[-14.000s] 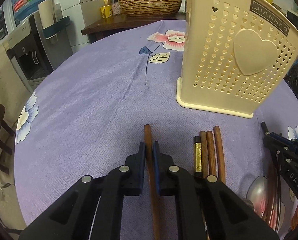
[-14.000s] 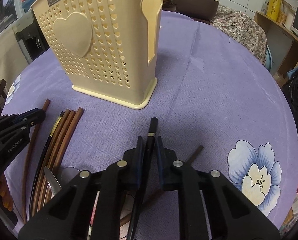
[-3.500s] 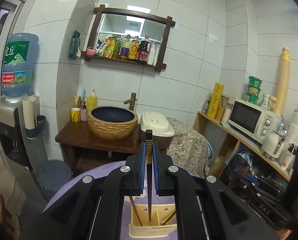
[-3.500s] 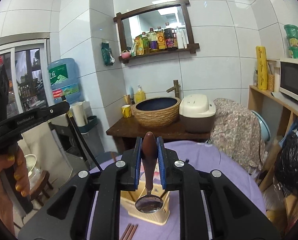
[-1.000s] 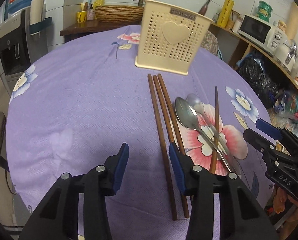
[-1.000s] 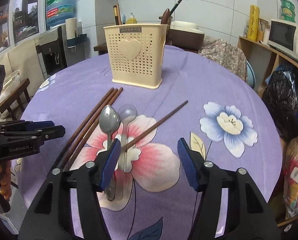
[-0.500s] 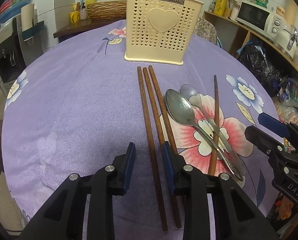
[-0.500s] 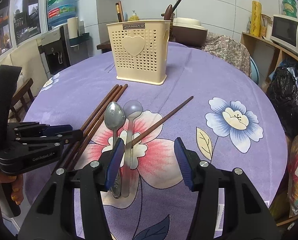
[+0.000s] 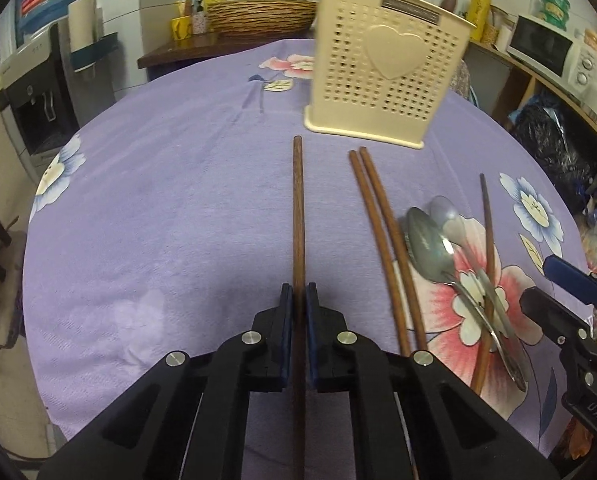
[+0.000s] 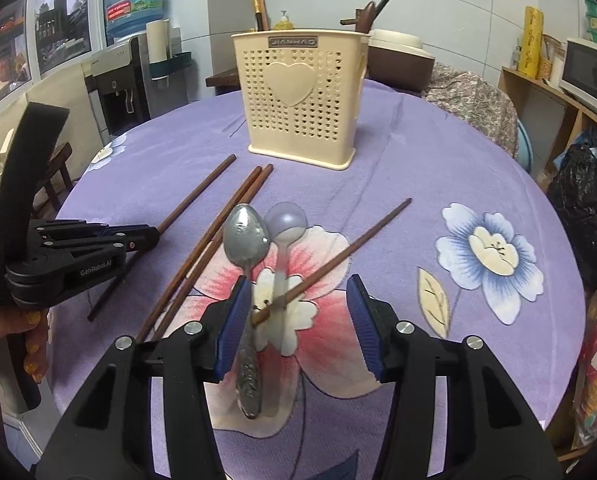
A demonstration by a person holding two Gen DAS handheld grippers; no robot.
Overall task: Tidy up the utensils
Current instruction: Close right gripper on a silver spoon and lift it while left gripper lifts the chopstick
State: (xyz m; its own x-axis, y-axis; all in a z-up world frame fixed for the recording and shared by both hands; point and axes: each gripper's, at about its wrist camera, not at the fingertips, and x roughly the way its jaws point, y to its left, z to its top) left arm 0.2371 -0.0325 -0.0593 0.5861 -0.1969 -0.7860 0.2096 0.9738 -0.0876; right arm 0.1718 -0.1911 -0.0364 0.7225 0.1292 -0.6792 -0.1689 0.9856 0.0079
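Left wrist view: left gripper [image 9: 297,300] fingers narrow, clamped on a single brown chopstick [image 9: 297,216] that runs forward between them toward the cream holder [image 9: 386,76]; gripper low and level over the purple surface [image 9: 158,200]. Chopstick pair [image 9: 382,232] lies just right of it. Right wrist view: right gripper [image 10: 298,320] fingers wide, holding nothing, poised above the metal spoon [image 10: 245,240] and pale spoon [image 10: 286,220], with a lone chopstick [image 10: 350,248] lying across their handles.

Black fingers [image 10: 234,316] — blue pads, silver screws
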